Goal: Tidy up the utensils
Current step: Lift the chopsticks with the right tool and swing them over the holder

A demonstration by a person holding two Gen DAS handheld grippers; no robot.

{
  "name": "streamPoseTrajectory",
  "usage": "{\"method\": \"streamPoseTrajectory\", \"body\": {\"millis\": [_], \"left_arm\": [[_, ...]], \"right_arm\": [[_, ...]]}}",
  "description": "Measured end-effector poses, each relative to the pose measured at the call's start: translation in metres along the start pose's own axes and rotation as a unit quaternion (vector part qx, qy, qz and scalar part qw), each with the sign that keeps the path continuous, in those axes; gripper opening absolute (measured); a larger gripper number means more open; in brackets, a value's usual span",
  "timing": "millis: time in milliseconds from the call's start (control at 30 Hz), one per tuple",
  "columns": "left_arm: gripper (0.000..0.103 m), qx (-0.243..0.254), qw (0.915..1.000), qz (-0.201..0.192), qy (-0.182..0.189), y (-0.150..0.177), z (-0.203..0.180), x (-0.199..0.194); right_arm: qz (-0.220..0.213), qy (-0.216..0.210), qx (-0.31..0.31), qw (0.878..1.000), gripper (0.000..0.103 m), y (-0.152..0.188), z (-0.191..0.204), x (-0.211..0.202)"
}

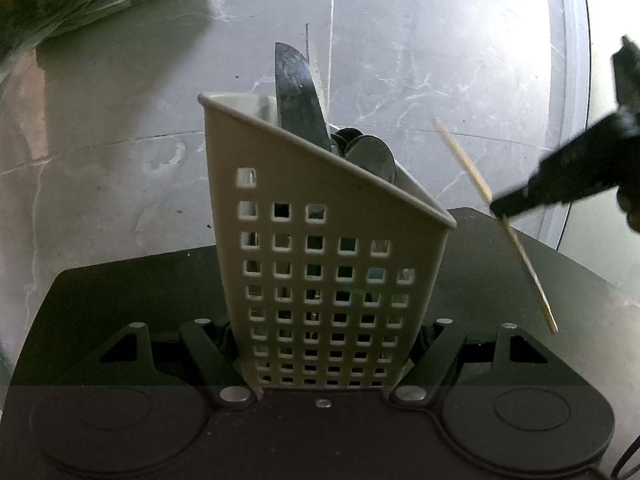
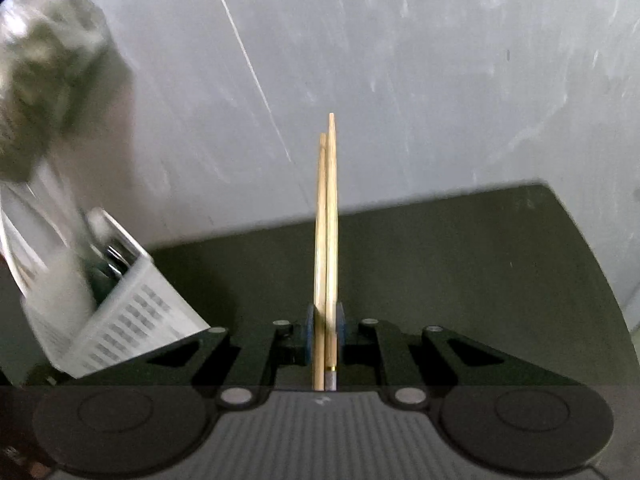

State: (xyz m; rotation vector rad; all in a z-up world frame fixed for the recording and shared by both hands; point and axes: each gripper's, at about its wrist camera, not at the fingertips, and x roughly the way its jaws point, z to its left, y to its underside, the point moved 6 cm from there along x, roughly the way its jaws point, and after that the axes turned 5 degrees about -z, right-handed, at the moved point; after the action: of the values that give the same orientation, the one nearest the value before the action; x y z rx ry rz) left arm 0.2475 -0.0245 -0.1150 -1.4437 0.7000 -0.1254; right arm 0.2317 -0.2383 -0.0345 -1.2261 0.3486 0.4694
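Wooden chopsticks (image 2: 327, 240), a pair of them, stand pinched between the blue pads (image 2: 308, 334) of the right gripper (image 2: 325, 336), its jaws drawn in narrow around the sticks near their thick ends, tips pointing away over the grey marble floor (image 2: 400, 80). From the left wrist view the same pair shows as one pale slanting line, held out to the right of the caddy and clear of its rim, not touching it.

The left gripper (image 1: 326, 344) clasps the lower part of a grey perforated utensil caddy (image 1: 320, 272), jaws spread fairly wide to take its walls, and holds it over a dark mat (image 1: 120, 300). Inside the caddy already sit a dark knife blade (image 1: 298, 96) and several round spoon bowls (image 1: 370, 156) (what lies deeper is only glimpsed through the square holes).

So the task looks well along: most cutlery appears to be stowed, and the chopsticks seem to be the item in hand, not yet dropped in. No loose utensils show on the mat or floor in either view, though the right view's left side is blurred, so whether anything else waits there I cannot tell.
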Motion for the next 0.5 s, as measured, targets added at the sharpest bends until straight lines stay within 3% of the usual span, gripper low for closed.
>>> {"method": "streamPoseTrajectory", "body": {"millis": [233,500], "left_arm": [[0.077,0.000,1.0000,-0.002,0.006,0.000,0.000,0.002],[0.077,-0.002,0.9999,-0.007,0.010,0.004,0.003,0.001]], "right_arm": [[-0.057,-0.032,-0.043,0.997,0.012,-0.038,0.052,-0.024],[-0.092,-0.041,-0.089,0.991,0.012,-0.068,0.095,-0.031]]}}
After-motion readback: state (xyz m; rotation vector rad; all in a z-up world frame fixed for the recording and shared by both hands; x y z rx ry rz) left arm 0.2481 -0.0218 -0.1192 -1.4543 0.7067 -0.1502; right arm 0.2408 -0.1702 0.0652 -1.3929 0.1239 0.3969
